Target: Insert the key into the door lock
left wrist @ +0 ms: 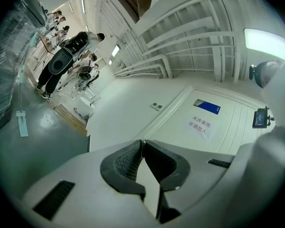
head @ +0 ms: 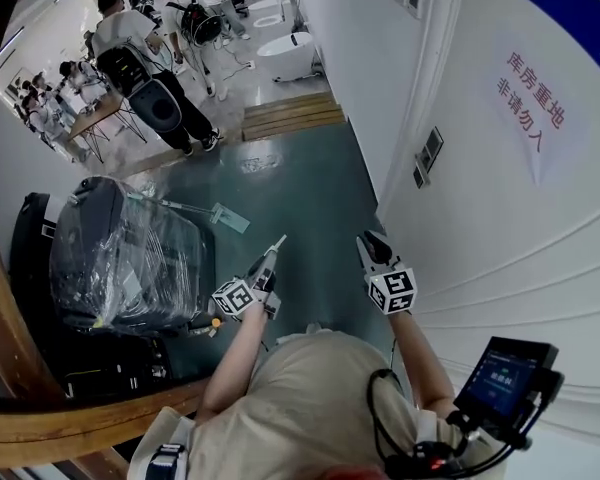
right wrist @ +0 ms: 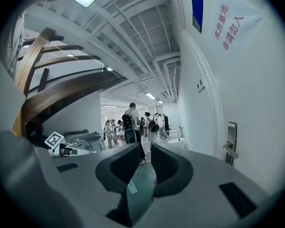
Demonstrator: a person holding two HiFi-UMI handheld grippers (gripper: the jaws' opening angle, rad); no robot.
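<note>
My left gripper (head: 275, 245) points ahead over the green floor. Its jaws are shut on a thin pale sliver that sticks out of the tips, which I take for the key (head: 280, 238). In the left gripper view the pads (left wrist: 128, 158) meet at the tips, and the key shows only as a thin line there. My right gripper (head: 368, 240) is beside it, nearer the white door (head: 500, 208), open and empty. The door lock (head: 428, 156), a metal plate with a lever (right wrist: 231, 145), is ahead and to the right, apart from both grippers. In the right gripper view the jaws (right wrist: 145, 156) stand apart.
A dark machine wrapped in plastic film (head: 130, 258) stands at the left, with a flat mop (head: 215, 213) on the floor beside it. Wooden boards (head: 290, 116) lie further ahead and several people (head: 145, 58) stand beyond. The door bears a red-lettered notice (head: 532, 103).
</note>
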